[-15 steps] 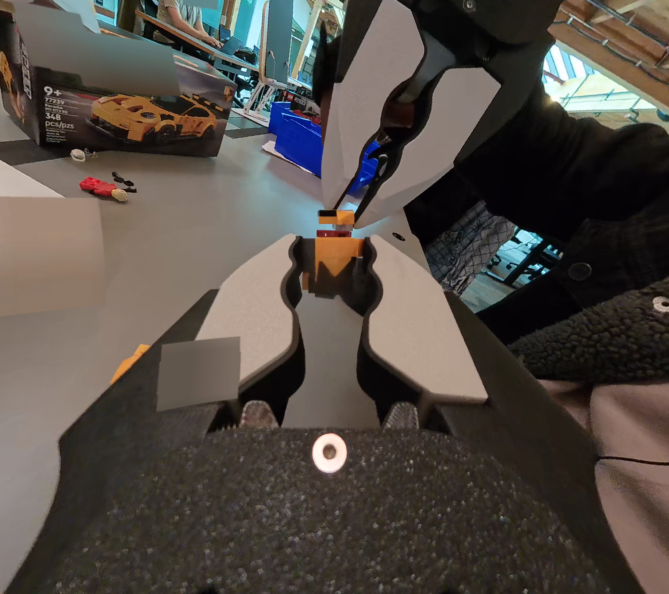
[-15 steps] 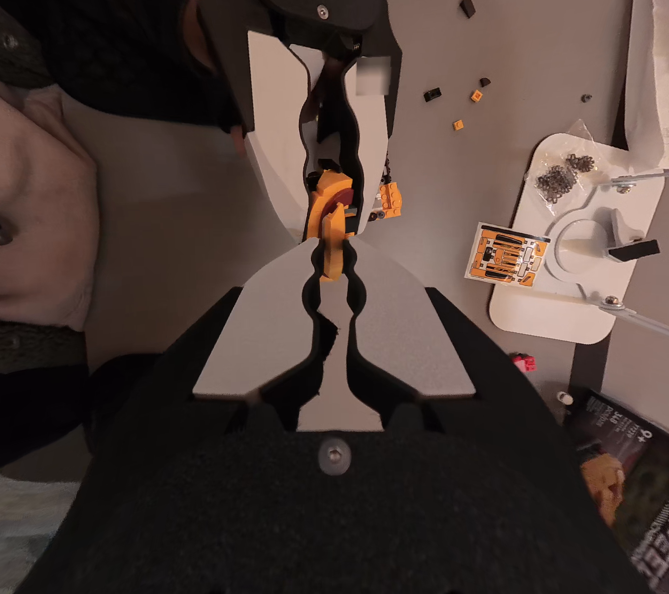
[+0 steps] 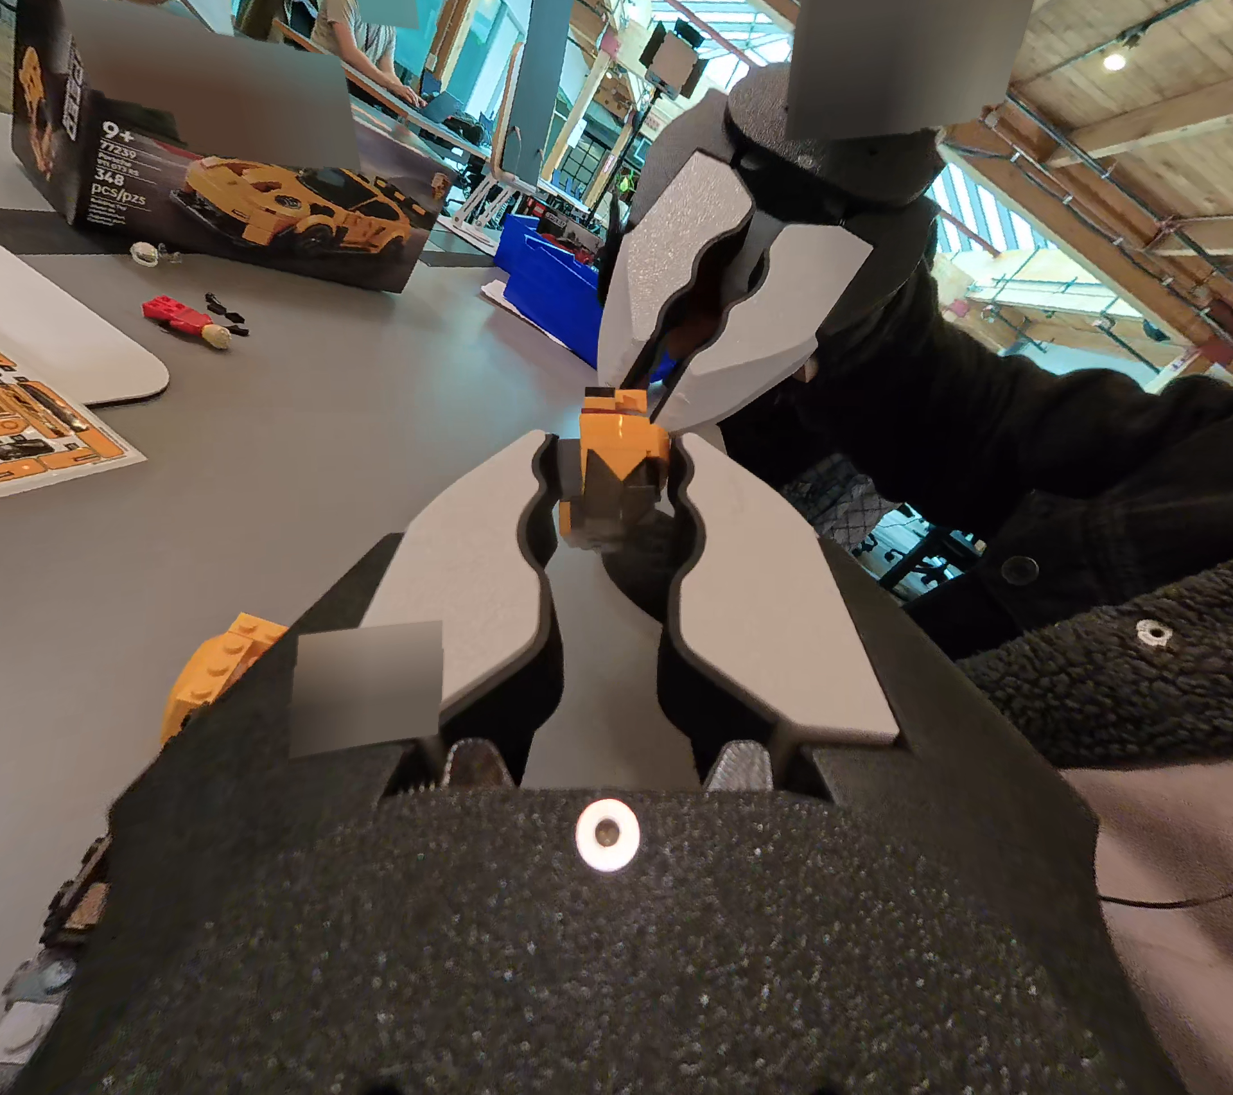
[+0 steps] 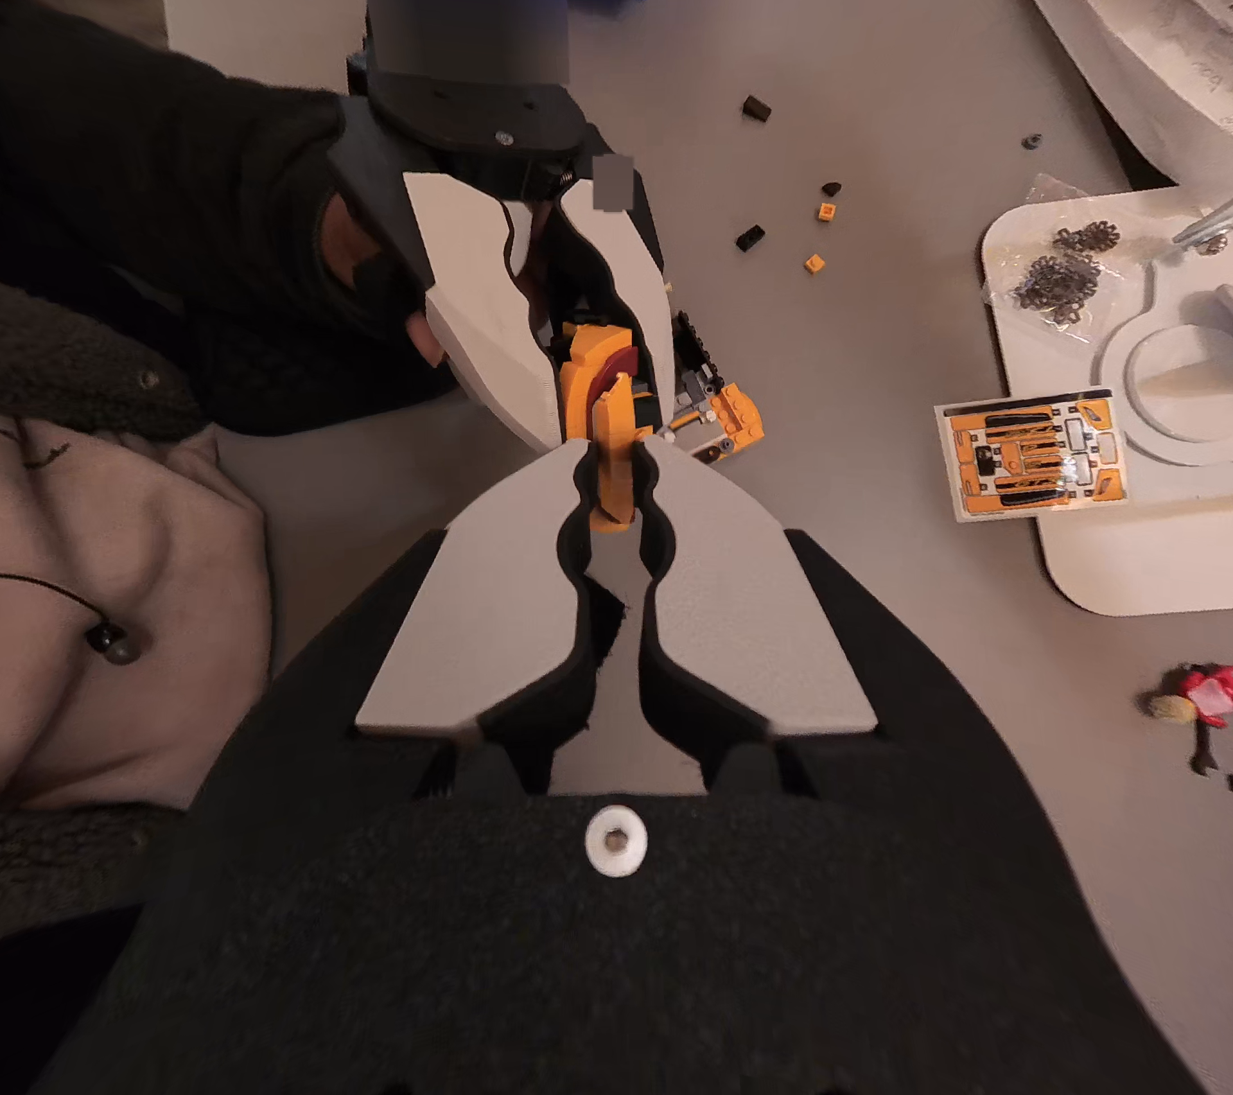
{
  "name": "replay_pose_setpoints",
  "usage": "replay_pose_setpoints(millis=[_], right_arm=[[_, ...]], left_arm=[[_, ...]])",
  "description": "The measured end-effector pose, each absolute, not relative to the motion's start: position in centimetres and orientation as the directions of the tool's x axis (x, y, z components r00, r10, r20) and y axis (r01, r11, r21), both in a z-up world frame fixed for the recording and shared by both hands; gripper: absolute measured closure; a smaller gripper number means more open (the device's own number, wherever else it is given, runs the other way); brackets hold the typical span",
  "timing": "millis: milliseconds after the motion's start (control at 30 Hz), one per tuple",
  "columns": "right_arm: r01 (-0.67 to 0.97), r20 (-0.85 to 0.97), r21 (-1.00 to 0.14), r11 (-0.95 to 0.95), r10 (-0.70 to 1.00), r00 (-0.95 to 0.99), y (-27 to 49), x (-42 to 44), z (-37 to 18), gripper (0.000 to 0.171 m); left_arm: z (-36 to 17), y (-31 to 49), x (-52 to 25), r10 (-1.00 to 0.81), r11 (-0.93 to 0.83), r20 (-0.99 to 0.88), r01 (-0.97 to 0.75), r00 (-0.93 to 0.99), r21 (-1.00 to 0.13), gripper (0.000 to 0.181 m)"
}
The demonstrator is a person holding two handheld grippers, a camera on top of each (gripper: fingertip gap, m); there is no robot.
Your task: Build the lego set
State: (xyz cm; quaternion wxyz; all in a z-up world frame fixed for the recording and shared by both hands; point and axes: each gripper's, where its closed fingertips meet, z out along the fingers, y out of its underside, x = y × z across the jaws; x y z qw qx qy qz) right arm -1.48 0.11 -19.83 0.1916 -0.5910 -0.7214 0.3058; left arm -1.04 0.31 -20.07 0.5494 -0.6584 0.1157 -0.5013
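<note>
My left gripper [image 3: 610, 449] is shut on an orange and black lego sub-assembly [image 3: 620, 462] and holds it above the grey table. In the right wrist view the sub-assembly [image 4: 584, 379] shows a dark red curved part. My right gripper [image 4: 612, 448] is shut on a narrow orange piece [image 4: 614, 482]. It presses the piece's far end against the sub-assembly. In the left wrist view the right gripper [image 3: 644, 402] comes down from above, tip to tip with mine. Both are held in gloved, dark-sleeved hands.
A partly built orange car section [image 4: 727, 416] lies on the table [image 4: 834, 29] under the left gripper. To the right lie loose small pieces [image 4: 824, 212], a sticker sheet [image 4: 1031, 459], a white stand base [image 4: 1134, 569] and a minifigure [image 4: 1194, 696]. The set's box [image 3: 253, 195] and a blue bin [image 3: 547, 282] stand behind. Both grippers' tips are close together, under 4 cm apart. Both grippers' tips are roughly 30 centimetres from the minifigure [image 4: 1194, 696]. Seen from the left wrist view [image 3: 197, 323] as well.
Both grippers have shifted and tilted together with their parts. The narrow orange piece now sits tighter against the top of the sub-assembly. Both stay shut.
</note>
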Motion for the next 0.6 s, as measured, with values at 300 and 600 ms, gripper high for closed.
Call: replay_pose_setpoints(millis=[300,600], right_arm=[[0.656,-0.226,-0.752,-0.068,0.961,-0.160,0.1,-2.1,-19.8,0.162],[0.565,-0.301,-0.812,-0.147,0.935,-0.188,-0.2,-2.1,-18.6,0.163]], left_arm=[[-19.9,0.4,-1.5,-0.699,-0.372,0.562,0.447,0.442,-0.814,0.150],[-18.8,0.0,-1.5,-0.735,-0.354,0.549,0.465,0.398,-0.811,0.150]])
